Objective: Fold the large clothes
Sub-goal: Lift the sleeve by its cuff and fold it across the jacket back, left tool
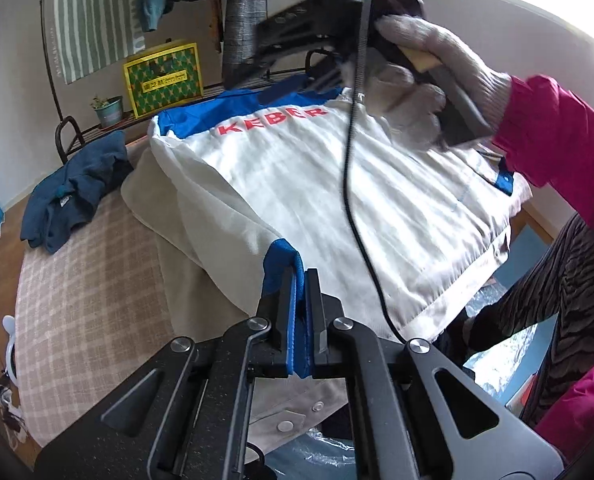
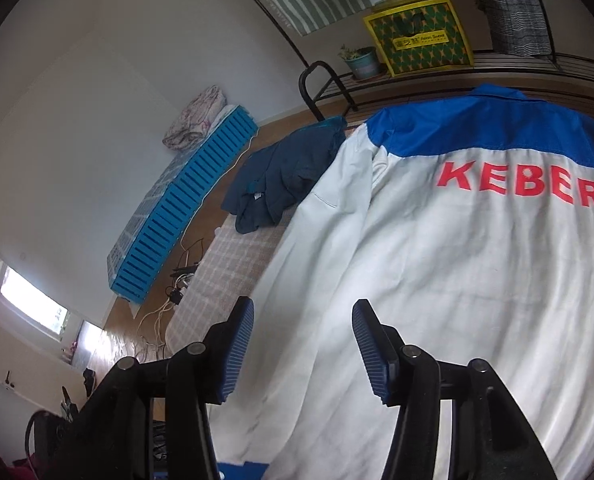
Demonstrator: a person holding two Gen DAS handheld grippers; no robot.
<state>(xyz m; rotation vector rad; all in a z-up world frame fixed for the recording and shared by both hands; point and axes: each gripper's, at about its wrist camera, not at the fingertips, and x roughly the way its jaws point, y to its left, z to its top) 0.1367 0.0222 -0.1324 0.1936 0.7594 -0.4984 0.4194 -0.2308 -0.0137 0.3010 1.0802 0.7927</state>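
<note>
A large white jacket point(image 1: 317, 184) with a blue yoke and red "KEBER" lettering lies back-up on a checked cloth-covered table point(image 1: 89, 280). My left gripper point(image 1: 300, 276) is shut on the blue cuff point(image 1: 283, 256) of its sleeve, at the near edge of the jacket. In the right wrist view the same jacket point(image 2: 457, 272) fills the frame, and my right gripper point(image 2: 303, 316) is open and empty just above its white back. In the left wrist view the right gripper point(image 1: 293, 52) hovers over the jacket's collar end, held by a gloved hand.
A crumpled dark blue garment point(image 1: 73, 192) lies on the table's far left, also in the right wrist view point(image 2: 281, 176). A metal rack point(image 2: 417, 76) behind holds a potted plant point(image 2: 363, 62) and a yellow-green bag point(image 2: 421, 34). A blue slatted crate point(image 2: 185, 204) stands by the wall.
</note>
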